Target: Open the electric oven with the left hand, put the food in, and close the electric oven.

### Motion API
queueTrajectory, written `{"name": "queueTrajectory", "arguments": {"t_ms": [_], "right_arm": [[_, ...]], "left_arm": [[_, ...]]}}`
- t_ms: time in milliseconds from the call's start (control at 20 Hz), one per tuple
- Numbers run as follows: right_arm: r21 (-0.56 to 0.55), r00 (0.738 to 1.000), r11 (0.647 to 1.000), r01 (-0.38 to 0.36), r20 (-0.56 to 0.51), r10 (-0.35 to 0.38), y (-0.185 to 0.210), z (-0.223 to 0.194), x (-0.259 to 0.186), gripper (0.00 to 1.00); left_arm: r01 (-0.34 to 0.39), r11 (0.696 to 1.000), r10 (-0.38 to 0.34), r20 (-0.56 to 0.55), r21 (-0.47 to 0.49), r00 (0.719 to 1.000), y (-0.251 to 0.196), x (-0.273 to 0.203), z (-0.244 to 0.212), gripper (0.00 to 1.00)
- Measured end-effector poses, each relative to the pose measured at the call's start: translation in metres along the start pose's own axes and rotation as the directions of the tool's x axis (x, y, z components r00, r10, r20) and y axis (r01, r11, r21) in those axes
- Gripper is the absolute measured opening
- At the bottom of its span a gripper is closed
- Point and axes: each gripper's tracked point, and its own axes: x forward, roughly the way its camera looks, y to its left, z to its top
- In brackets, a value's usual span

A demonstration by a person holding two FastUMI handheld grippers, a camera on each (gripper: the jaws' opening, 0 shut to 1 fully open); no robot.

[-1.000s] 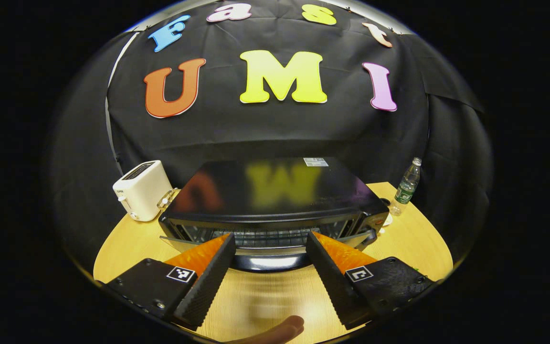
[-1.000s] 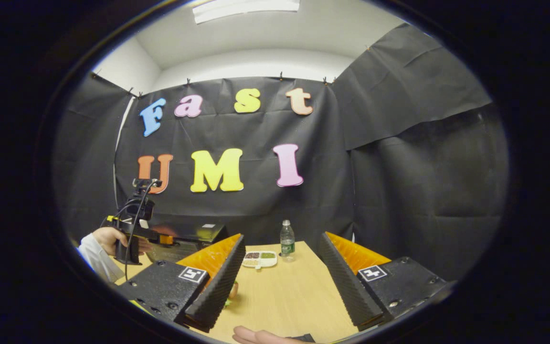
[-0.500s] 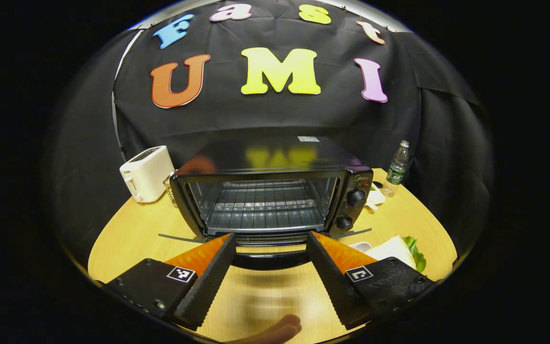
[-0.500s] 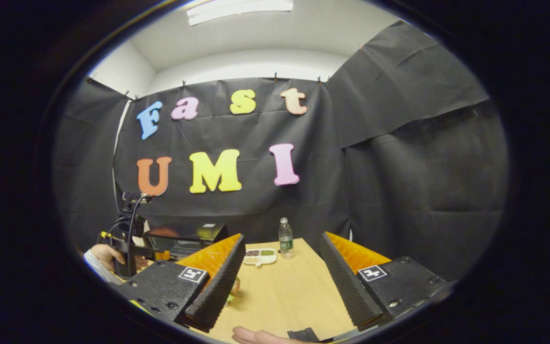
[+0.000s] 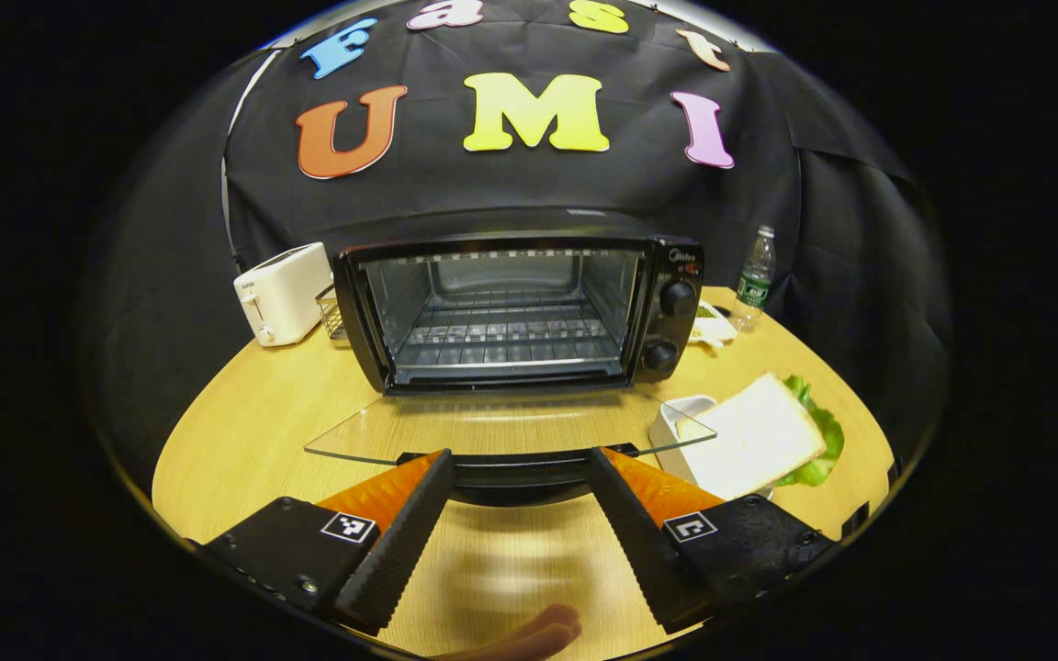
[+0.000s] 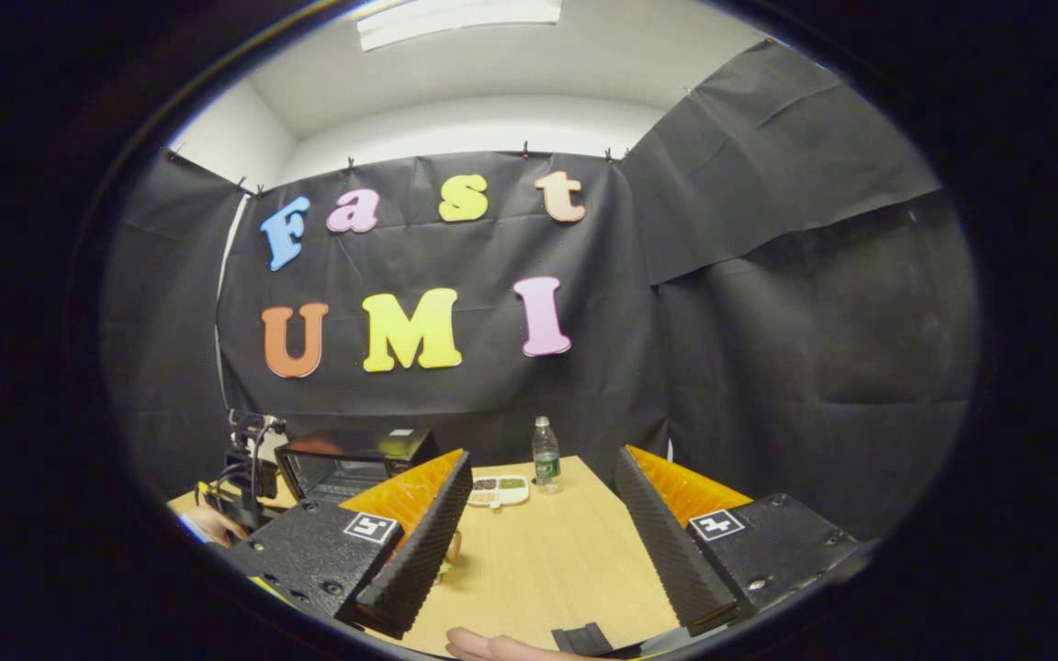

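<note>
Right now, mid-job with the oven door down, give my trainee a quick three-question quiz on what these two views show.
1. True or false: the oven door lies open, roughly flat, with its handle between the left gripper fingers.
2. Multiple choice: where does the sandwich sit in the left gripper view? A) on the oven rack B) on the table, right of the open door C) on top of the toaster
3. Fill in: in the right gripper view, the right gripper is ____ and holds nothing.

Key: 1 true; 2 B; 3 open.
</note>
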Motion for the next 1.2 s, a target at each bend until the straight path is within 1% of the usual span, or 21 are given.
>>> {"name": "queueTrajectory", "arguments": {"t_ms": [150,200,250,300,450,550,650,700,750,850,900,950,1000,1100,1150,1200], "right_arm": [[0.003,1.000,1.000,-0.002,-0.009,0.002,0.002,-0.003,0.000,1.00],[0.003,1.000,1.000,-0.001,-0.013,0.001,0.001,-0.005,0.002,0.89],[0.004,1.000,1.000,-0.001,-0.015,0.001,0.001,-0.006,0.002,1.00],[0.005,1.000,1.000,0.001,-0.018,0.000,0.001,-0.007,0.003,1.00],[0.009,0.999,1.000,0.005,-0.032,-0.004,0.001,-0.013,0.007,1.00],[0.009,0.999,1.000,0.005,-0.041,-0.005,0.002,-0.016,0.009,1.00],[0.009,0.999,1.000,0.007,-0.050,-0.006,0.002,-0.019,0.011,1.00],[0.008,0.998,1.000,0.005,-0.056,-0.005,0.003,-0.020,0.013,1.00],[0.002,0.998,1.000,0.002,-0.063,-0.002,0.004,-0.021,0.015,1.00],[-0.015,0.997,1.000,-0.001,-0.072,0.000,0.005,-0.020,0.021,1.00],[-0.027,0.997,1.000,-0.003,-0.072,0.001,0.006,-0.018,0.025,0.89],[-0.038,0.997,0.999,-0.008,-0.073,0.005,0.007,-0.016,0.029,1.00],[-0.047,0.997,0.999,-0.017,-0.076,0.013,0.009,-0.014,0.033,0.90],[-0.064,0.995,0.997,-0.045,-0.094,0.039,0.016,-0.014,0.046,0.90],[-0.073,0.993,0.996,-0.058,-0.107,0.050,0.019,-0.017,0.052,0.90],[-0.081,0.990,0.994,-0.074,-0.125,0.064,0.023,-0.019,0.061,1.00]], "left_arm": [[-0.005,1.000,0.005,-0.009,0.000,1.000,0.000,0.002,-0.018,0.98],[-0.005,1.000,0.005,0.000,-0.003,1.000,-0.001,0.003,-0.021,0.98],[-0.004,1.000,0.004,-0.001,-0.005,1.000,-0.001,0.006,-0.025,0.98],[-0.002,1.000,0.002,-0.018,-0.012,1.000,-0.001,0.009,-0.034,0.96],[0.006,0.999,-0.008,-0.054,-0.042,0.999,-0.002,0.015,-0.053,0.96],[0.004,0.999,-0.005,-0.024,-0.035,1.000,-0.002,0.015,-0.048,0.96],[0.002,1.000,-0.002,-0.023,-0.030,1.000,-0.002,0.013,-0.049,0.96],[0.005,0.999,-0.006,-0.025,-0.044,1.000,-0.003,0.007,-0.050,0.96],[0.006,0.998,-0.006,-0.006,-0.055,1.000,-0.003,-0.003,-0.045,0.96],[0.019,0.998,-0.014,0.080,-0.052,0.997,-0.002,-0.031,-0.023,0.96],[0.021,0.998,-0.014,0.120,-0.054,0.993,0.000,-0.047,-0.011,0.96],[0.026,0.998,-0.016,0.157,-0.059,0.988,0.002,-0.063,0.001,0.96],[0.032,0.997,-0.019,0.190,-0.067,0.982,0.002,-0.081,0.013,0.96],[0.040,0.998,-0.025,0.260,-0.052,0.965,0.002,-0.118,0.043,0.94],[0.028,0.999,-0.017,0.303,-0.032,0.953,0.005,-0.136,0.061,0.94],[0.017,1.000,-0.011,0.345,-0.014,0.938,0.008,-0.154,0.076,0.94]]}}
